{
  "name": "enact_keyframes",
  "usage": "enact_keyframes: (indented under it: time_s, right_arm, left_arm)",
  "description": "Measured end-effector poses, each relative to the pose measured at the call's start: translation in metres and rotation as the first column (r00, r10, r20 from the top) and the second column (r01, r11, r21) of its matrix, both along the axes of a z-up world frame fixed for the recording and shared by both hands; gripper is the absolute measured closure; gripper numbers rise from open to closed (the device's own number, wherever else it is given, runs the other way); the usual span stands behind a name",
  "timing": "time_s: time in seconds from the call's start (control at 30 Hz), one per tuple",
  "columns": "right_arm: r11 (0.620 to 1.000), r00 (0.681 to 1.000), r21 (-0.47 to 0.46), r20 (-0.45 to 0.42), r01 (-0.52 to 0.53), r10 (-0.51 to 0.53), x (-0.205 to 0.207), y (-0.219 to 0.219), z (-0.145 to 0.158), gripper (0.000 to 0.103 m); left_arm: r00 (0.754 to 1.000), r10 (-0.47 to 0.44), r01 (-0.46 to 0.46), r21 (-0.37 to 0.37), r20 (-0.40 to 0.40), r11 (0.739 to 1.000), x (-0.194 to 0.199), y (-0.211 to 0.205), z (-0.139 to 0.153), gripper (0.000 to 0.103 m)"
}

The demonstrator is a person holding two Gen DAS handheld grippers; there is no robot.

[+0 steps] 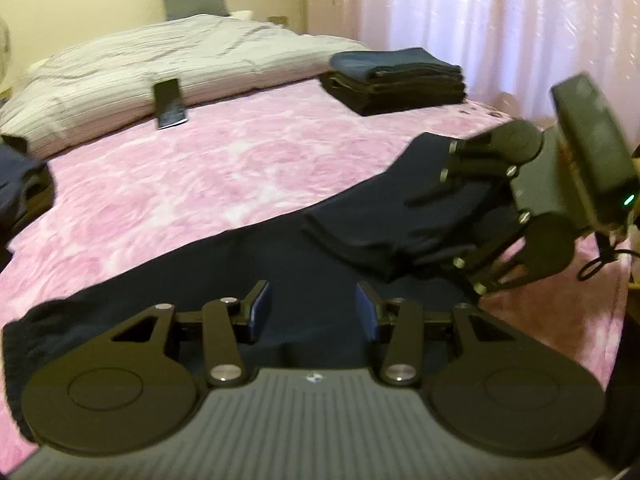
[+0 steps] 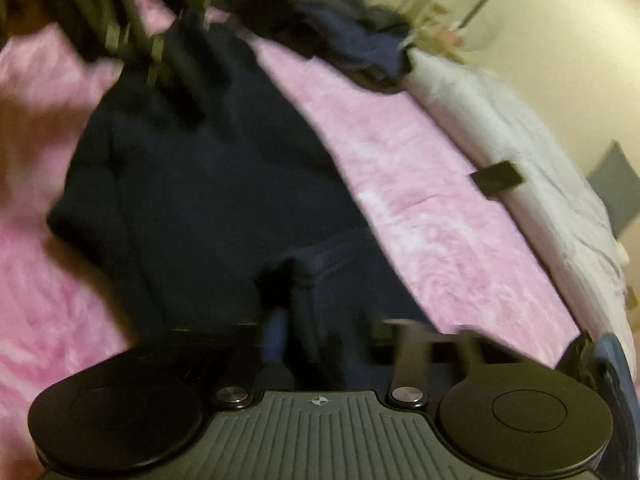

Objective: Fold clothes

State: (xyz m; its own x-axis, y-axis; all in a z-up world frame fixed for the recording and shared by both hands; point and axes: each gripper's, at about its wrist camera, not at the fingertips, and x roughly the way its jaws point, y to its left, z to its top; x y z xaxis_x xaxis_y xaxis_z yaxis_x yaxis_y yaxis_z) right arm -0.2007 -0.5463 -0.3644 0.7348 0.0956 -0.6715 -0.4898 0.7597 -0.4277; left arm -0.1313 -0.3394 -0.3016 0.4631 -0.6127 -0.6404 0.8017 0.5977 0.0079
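A dark navy garment (image 1: 224,276) (image 2: 208,184) lies spread across the pink blanket (image 1: 200,168). In the left wrist view my left gripper (image 1: 313,310) hovers over its near part, blue pads (image 1: 260,308) apart, nothing pinched between them. My right gripper (image 1: 440,232) reaches in from the right, its fingers spread around a turned-over flap of the garment (image 1: 372,232). The right wrist view is blurred: the right gripper (image 2: 340,332) has its jaws apart with dark cloth between them, bunched by the left finger (image 2: 276,324). The left gripper (image 2: 132,40) shows as a smear at the garment's far end.
A stack of folded dark clothes (image 1: 396,80) sits at the far right of the bed. A black phone-like slab (image 1: 170,104) leans on the grey-white duvet (image 1: 180,52). A heap of unfolded dark clothes (image 1: 20,184) (image 2: 320,28) lies at the left edge. Curtains (image 1: 500,20) hang behind.
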Motion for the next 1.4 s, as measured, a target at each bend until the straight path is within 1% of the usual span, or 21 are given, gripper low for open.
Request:
enact_keyframes:
  time_s: [0.1, 0.13, 0.2, 0.23, 0.27, 0.3, 0.43, 0.47, 0.5, 0.57, 0.63, 0.67, 0.8, 0.9, 0.93, 1.0, 1.07, 1.17, 1.23, 1.33, 1.4]
  right_arm:
    - [0.986, 0.996, 0.136, 0.006, 0.092, -0.094, -0.019, -0.022, 0.027, 0.045]
    - [0.968, 0.987, 0.197, 0.011, 0.155, -0.160, -0.024, -0.038, 0.038, 0.044]
    - [0.898, 0.948, 0.323, 0.008, 0.298, -0.317, -0.032, -0.078, 0.059, 0.045]
    - [0.836, 0.914, 0.396, -0.018, 0.379, -0.405, -0.035, -0.103, 0.065, 0.045]
    - [0.756, 0.870, 0.469, -0.060, 0.457, -0.489, -0.037, -0.131, 0.069, 0.045]
    - [0.661, 0.818, 0.534, -0.108, 0.527, -0.565, -0.039, -0.158, 0.073, 0.045]
    - [0.371, 0.650, 0.651, -0.252, 0.662, -0.717, -0.046, -0.231, 0.058, 0.045]
    - [0.352, 0.634, 0.644, -0.274, 0.679, -0.723, -0.045, -0.238, 0.050, 0.045]
    - [0.374, 0.644, 0.620, -0.291, 0.690, -0.707, -0.044, -0.237, 0.039, 0.045]
    - [0.480, 0.688, 0.529, -0.317, 0.700, -0.653, -0.039, -0.225, 0.017, 0.045]
    - [0.570, 0.726, 0.466, -0.292, 0.677, -0.623, -0.037, -0.213, 0.005, 0.045]
    - [0.578, 0.732, 0.468, -0.283, 0.669, -0.620, -0.039, -0.212, 0.005, 0.045]
    - [0.471, 0.712, 0.586, -0.287, 0.659, -0.640, -0.050, -0.232, 0.026, 0.045]
    - [0.427, 0.710, 0.635, -0.285, 0.643, -0.644, -0.062, -0.239, 0.039, 0.045]
    - [0.435, 0.716, 0.635, -0.283, 0.638, -0.638, -0.064, -0.239, 0.042, 0.045]
    - [0.513, 0.744, 0.589, -0.249, 0.624, -0.620, -0.070, -0.227, 0.044, 0.045]
    - [0.628, 0.789, 0.509, -0.190, 0.588, -0.584, -0.079, -0.206, 0.047, 0.045]
    - [0.726, 0.824, 0.414, -0.126, 0.549, -0.552, -0.083, -0.185, 0.044, 0.044]
    - [0.748, 0.831, 0.385, -0.109, 0.541, -0.545, -0.084, -0.179, 0.042, 0.044]
    - [0.755, 0.833, 0.373, -0.106, 0.540, -0.543, -0.084, -0.177, 0.036, 0.044]
    - [0.756, 0.831, 0.366, -0.109, 0.543, -0.545, -0.084, -0.178, 0.030, 0.044]
  left_arm:
    - [0.999, -0.043, 0.043, 0.001, -0.010, 0.999, 0.002, -0.021, -0.001, 0.062]
    - [0.998, -0.057, 0.057, 0.000, -0.014, 0.998, 0.004, -0.029, -0.001, 0.062]
    - [0.996, -0.085, 0.085, 0.009, -0.009, 0.996, 0.007, -0.046, 0.000, 0.062]
    - [0.995, -0.099, 0.099, 0.015, -0.006, 0.995, 0.009, -0.056, -0.001, 0.062]
    - [0.994, -0.113, 0.113, 0.021, -0.003, 0.993, 0.011, -0.065, -0.001, 0.062]
    - [0.992, -0.127, 0.127, 0.028, 0.000, 0.992, 0.013, -0.074, -0.002, 0.062]
    - [0.988, -0.157, 0.156, 0.090, 0.010, 0.984, 0.022, -0.102, -0.011, 0.062]
    - [0.988, -0.157, 0.154, 0.118, 0.011, 0.981, 0.025, -0.106, -0.016, 0.062]
    - [0.988, -0.156, 0.152, 0.149, 0.013, 0.977, 0.028, -0.108, -0.021, 0.062]
    - [0.988, -0.154, 0.147, 0.211, 0.018, 0.966, 0.032, -0.113, -0.030, 0.062]
    - [0.989, -0.148, 0.138, 0.247, 0.023, 0.959, 0.035, -0.112, -0.036, 0.062]
    - [0.989, -0.143, 0.133, 0.246, 0.023, 0.960, 0.036, -0.109, -0.036, 0.062]
    - [0.991, -0.131, 0.120, 0.209, 0.040, 0.970, 0.035, -0.095, -0.025, 0.062]
    - [0.982, -0.179, 0.165, 0.183, 0.064, 0.969, 0.026, -0.094, -0.018, 0.062]
    - [0.976, -0.206, 0.190, 0.183, 0.076, 0.965, 0.021, -0.095, -0.017, 0.062]
    - [0.959, -0.265, 0.241, 0.196, 0.105, 0.951, 0.011, -0.098, -0.016, 0.062]
    - [0.932, -0.336, 0.294, 0.258, 0.137, 0.920, 0.000, -0.106, -0.023, 0.062]
    - [0.883, -0.435, 0.350, 0.371, 0.174, 0.860, -0.013, -0.119, -0.036, 0.062]
    - [0.840, -0.505, 0.377, 0.454, 0.200, 0.807, -0.022, -0.125, -0.042, 0.062]
    - [0.762, -0.603, 0.383, 0.586, 0.237, 0.715, -0.033, -0.130, -0.055, 0.063]
    - [0.722, -0.648, 0.383, 0.641, 0.242, 0.665, -0.035, -0.131, -0.063, 0.063]
